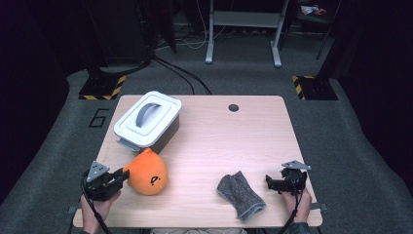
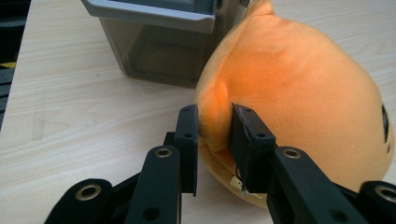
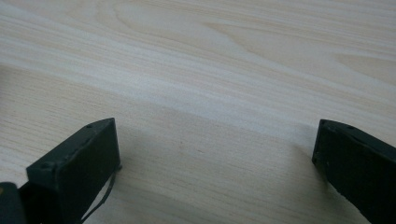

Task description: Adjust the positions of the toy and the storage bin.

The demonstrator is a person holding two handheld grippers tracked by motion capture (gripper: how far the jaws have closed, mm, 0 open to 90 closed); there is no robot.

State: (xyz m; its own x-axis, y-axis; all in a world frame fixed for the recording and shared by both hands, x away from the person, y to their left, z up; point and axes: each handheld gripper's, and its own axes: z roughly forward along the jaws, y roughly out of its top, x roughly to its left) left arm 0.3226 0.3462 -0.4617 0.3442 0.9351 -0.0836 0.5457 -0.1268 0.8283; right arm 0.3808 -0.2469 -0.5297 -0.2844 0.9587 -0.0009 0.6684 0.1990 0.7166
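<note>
Near the worktop's (image 1: 219, 141) front-left corner, the left gripper (image 1: 117, 180) has its fingers (image 2: 189, 135) pinched on a fold of the orange plush toy (image 1: 147, 172), which rests just in front of the lidded grey box (image 1: 147, 120). The right gripper (image 1: 271, 183) sits by the front-right corner, fingers (image 3: 79, 158) spread wide over bare wood, beside a grey glove (image 1: 240, 194).

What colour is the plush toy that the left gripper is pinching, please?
The plush toy is orange with a small black mark, best seen in the left gripper view.
</note>
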